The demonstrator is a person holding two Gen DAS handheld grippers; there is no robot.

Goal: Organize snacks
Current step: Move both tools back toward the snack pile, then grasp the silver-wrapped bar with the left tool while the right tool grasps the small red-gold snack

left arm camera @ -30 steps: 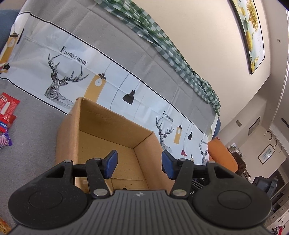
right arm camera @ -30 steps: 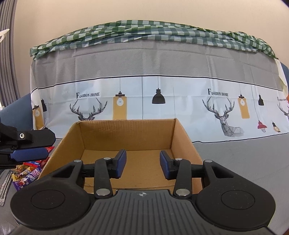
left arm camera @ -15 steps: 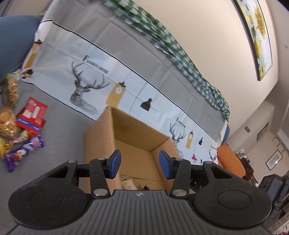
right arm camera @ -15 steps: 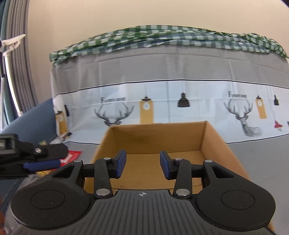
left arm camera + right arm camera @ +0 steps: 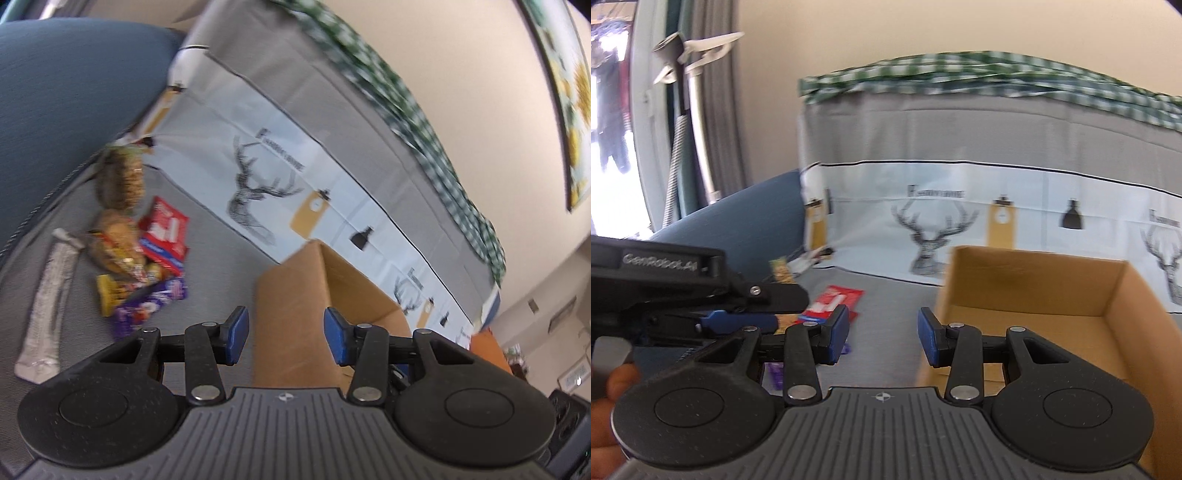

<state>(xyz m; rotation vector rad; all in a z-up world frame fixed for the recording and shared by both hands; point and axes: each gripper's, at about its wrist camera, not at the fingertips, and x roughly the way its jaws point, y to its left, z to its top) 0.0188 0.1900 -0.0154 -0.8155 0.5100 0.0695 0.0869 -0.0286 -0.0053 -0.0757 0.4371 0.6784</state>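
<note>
An open cardboard box [image 5: 295, 317] stands on the grey sofa seat; it also shows in the right wrist view [image 5: 1034, 291]. A pile of snacks lies left of it: a red pack [image 5: 164, 230], a purple pack [image 5: 147, 304], a yellow bar [image 5: 107, 295], round cookie bags [image 5: 114, 240] and a long silver pack [image 5: 50, 299]. My left gripper [image 5: 282, 338] is open and empty, just left of the box's near corner. My right gripper [image 5: 882, 338] is open and empty, over the seat between the box and the red pack [image 5: 834, 299].
A printed deer cloth [image 5: 280, 184] covers the sofa back, with a green checked cloth [image 5: 960, 72] on top. A blue cushion [image 5: 74, 92] rises at the left. The left gripper's body [image 5: 683, 291] crosses the right wrist view at the left.
Both grippers have swung left, away from over the box toward the snack pile. The pile has come further into view. Both stay open and empty.
</note>
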